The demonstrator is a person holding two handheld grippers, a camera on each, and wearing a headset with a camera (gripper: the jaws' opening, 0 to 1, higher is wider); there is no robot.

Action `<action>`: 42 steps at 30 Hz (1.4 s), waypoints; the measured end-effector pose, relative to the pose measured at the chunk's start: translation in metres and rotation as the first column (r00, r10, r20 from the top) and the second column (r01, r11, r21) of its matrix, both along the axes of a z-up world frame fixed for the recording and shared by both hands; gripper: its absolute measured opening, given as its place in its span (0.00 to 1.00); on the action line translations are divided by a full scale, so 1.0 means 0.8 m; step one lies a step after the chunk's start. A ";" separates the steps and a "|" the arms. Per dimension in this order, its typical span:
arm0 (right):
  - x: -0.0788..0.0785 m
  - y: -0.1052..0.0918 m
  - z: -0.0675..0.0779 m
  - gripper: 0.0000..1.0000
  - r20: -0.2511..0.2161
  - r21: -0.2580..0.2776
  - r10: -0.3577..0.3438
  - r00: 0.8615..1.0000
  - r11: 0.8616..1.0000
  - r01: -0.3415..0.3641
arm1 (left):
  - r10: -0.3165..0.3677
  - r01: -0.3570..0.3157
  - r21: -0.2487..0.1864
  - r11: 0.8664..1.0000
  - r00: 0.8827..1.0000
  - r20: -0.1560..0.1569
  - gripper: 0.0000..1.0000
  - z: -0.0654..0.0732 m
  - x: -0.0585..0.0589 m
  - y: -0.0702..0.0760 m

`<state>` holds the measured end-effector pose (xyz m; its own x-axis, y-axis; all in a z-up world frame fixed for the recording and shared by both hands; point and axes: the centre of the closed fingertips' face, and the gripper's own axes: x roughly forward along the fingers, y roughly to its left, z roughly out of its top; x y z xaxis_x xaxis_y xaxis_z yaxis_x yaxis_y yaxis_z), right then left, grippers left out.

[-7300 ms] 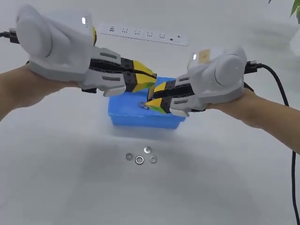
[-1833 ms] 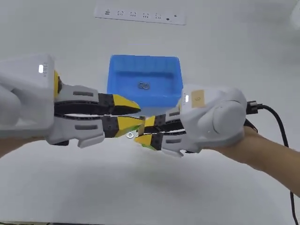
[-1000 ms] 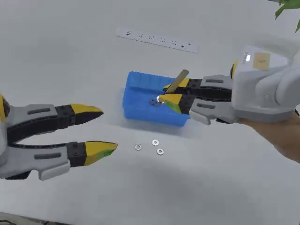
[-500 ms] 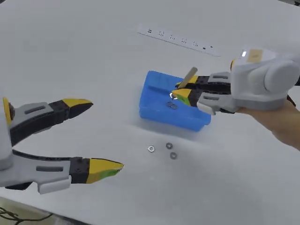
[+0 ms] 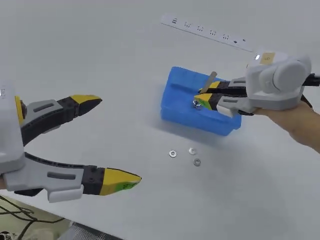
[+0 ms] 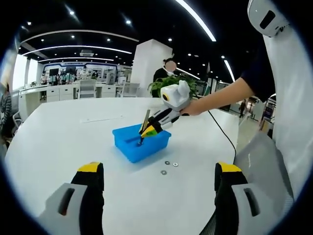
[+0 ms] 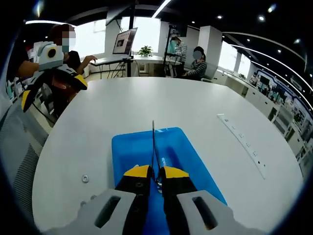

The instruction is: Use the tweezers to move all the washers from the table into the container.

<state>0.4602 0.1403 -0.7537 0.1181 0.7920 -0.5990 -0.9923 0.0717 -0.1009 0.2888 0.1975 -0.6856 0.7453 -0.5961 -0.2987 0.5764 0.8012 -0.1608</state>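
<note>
Your left claw has drawn off with jaws wide apart, empty. Between it and your right claw three washers lie on the worktop, one fewer than before. The right claw, clamped on the tweezers, now hangs over the blue container beneath it: a drop seems due. Whether the tips grip a washer is too small to tell.

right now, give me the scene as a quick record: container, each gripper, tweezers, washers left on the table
container: blue, open-topped, on the white table
left gripper: open wide, holding nothing, away from the container
right gripper: shut on the tweezers, over the container
tweezers: tips pointing down into the container
washers: three on the table, clustered beside the container, not touching it
</note>
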 end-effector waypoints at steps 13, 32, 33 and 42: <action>-0.003 0.000 -0.008 0.10 -0.019 -0.003 0.012 1.000 1.000 -0.012 | 0.008 -0.008 0.001 1.000 1.000 0.000 0.99 0.000 -0.001 -0.001; -0.005 -0.008 0.006 0.08 0.023 -0.017 0.021 1.000 1.000 -0.021 | 0.002 0.001 -0.041 0.999 0.998 0.062 0.98 0.025 0.033 -0.009; -0.005 -0.008 0.006 0.08 0.023 -0.018 0.021 1.000 1.000 -0.021 | -0.001 0.004 -0.042 0.999 0.998 0.068 0.97 0.027 0.038 -0.010; -0.015 -0.011 0.016 0.08 0.046 -0.034 0.048 0.998 0.998 -0.046 | -0.054 0.056 -0.015 0.998 0.990 0.134 0.87 0.048 0.116 -0.042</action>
<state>0.4484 0.1312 -0.7412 0.1097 0.7770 -0.6198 -0.9886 0.0207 -0.1490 0.3819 0.1638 -0.6471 0.7437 -0.6419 -0.1870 0.6368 0.7653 -0.0945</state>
